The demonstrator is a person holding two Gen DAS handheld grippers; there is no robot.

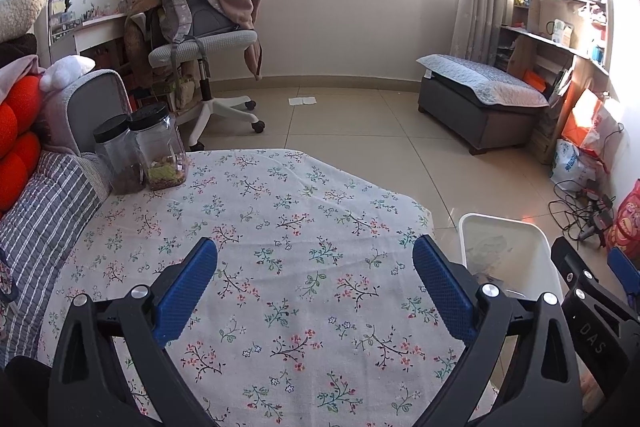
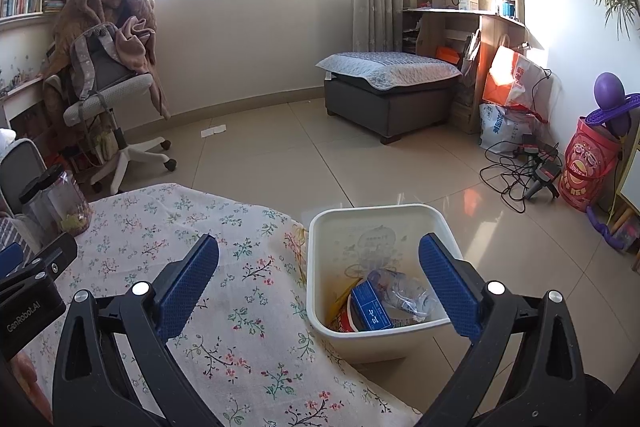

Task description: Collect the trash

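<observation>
White plastic forms the bin (image 2: 374,215), which stands on the tiled floor just beside the table's right edge, in the lower middle of the right wrist frame. Inside it lie a crumpled clear bottle (image 2: 400,293), a blue box (image 2: 370,309) with white characters too small to read, and a red-and-white container (image 2: 346,321) half hidden under them. A faint printed drawing with tiny text shows on the bin's inner wall; I cannot make it out.

Both tools are empty. The right gripper (image 2: 319,285) has its jaws spread wide, one blue pad over the floral tablecloth (image 2: 240,307) and the other over the bin's mouth. The left gripper (image 1: 315,289) is equally wide, above bare cloth in the lower centre of its frame.

No loose trash shows on the table, so the collecting looks close to finished. One candidate remains: a white scrap (image 1: 302,101) lies on the floor well apart, near the chair (image 1: 208,47) at upper left, though it may be paper or a sticker. To take it well, bring one pad flat to the tile, close on an edge, and release only when above the bin's mouth.

Two jars (image 1: 140,155) with black lids stand at the table's far left corner and are probably not trash.

Readable writing: "GenRobot.AI" on the left tool's body at the lower left of the right view, and "DAS" on the right tool at the lower right of the left view.
</observation>
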